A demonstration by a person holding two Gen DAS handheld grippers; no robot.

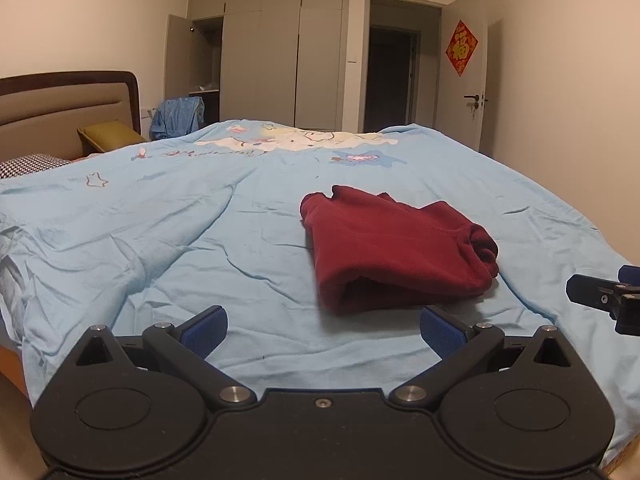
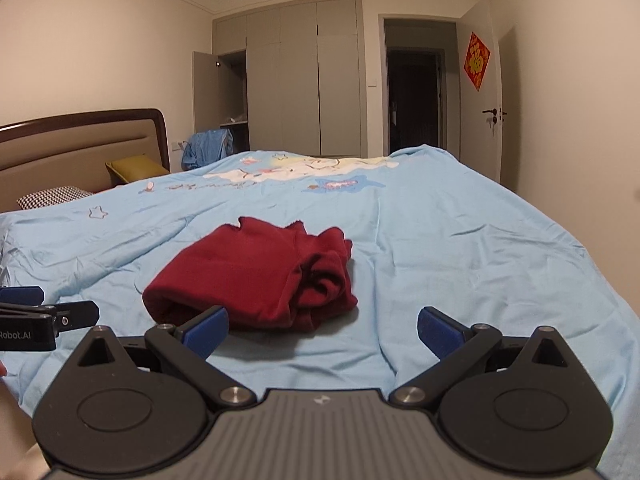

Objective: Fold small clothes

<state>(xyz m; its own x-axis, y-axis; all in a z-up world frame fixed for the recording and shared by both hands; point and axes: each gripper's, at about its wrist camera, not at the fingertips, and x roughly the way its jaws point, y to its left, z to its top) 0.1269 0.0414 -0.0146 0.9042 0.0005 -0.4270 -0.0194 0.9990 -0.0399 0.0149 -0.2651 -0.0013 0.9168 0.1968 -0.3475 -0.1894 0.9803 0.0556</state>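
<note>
A small dark red garment [image 1: 396, 252] lies folded into a compact bundle on the light blue bedspread [image 1: 160, 240]; it also shows in the right wrist view [image 2: 256, 276]. My left gripper [image 1: 322, 330] is open and empty, just short of the garment's near edge. My right gripper [image 2: 322, 330] is open and empty, with the garment just ahead and to its left. Each gripper shows at the edge of the other's view: the right one [image 1: 608, 300] and the left one [image 2: 44, 316].
A padded headboard [image 1: 60, 108], a mustard pillow [image 1: 108, 134] and a checked pillow [image 1: 32, 164] are at far left. Blue cloth hangs on a chair [image 1: 178, 116] by the wardrobe [image 1: 280, 52]. An open door [image 1: 466, 64] is at the back right.
</note>
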